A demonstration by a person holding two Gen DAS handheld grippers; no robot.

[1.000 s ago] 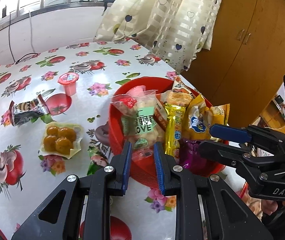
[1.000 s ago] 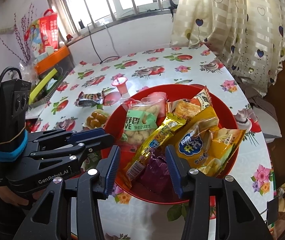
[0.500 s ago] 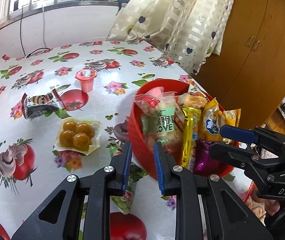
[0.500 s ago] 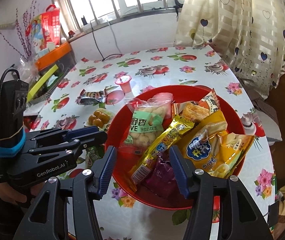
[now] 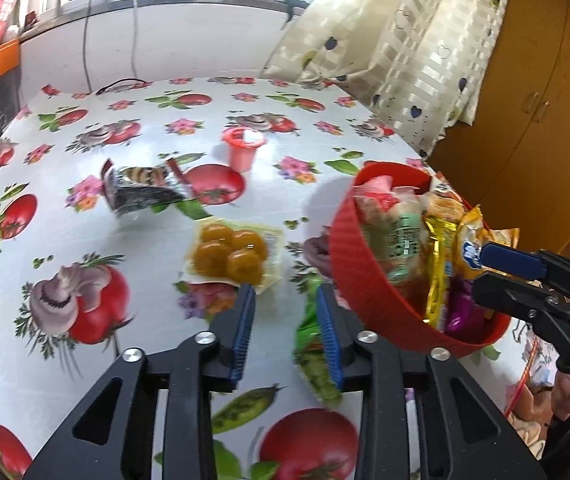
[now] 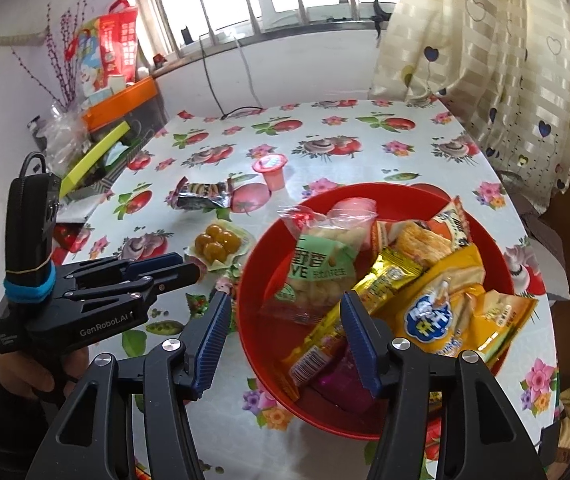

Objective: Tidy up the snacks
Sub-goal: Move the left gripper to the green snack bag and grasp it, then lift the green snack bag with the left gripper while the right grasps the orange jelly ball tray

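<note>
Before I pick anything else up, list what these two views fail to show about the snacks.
- Small green snack packet: left wrist view, motion-blurred and partly behind the left hand-held gripper; label unreadable.
- Purple wrapped snack in the red plastic bowl: right wrist view, partly hidden by the right hand-held gripper and a gold packet.
- Bowl's bottom: covered by packets in both views.

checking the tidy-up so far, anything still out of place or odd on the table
Four snacks lie outside the red bowl: the pink jelly cup, the dark wrapped cake, the tray of yellow balls and a green packet beside the open left gripper. Nothing looks spilled or damaged.
</note>
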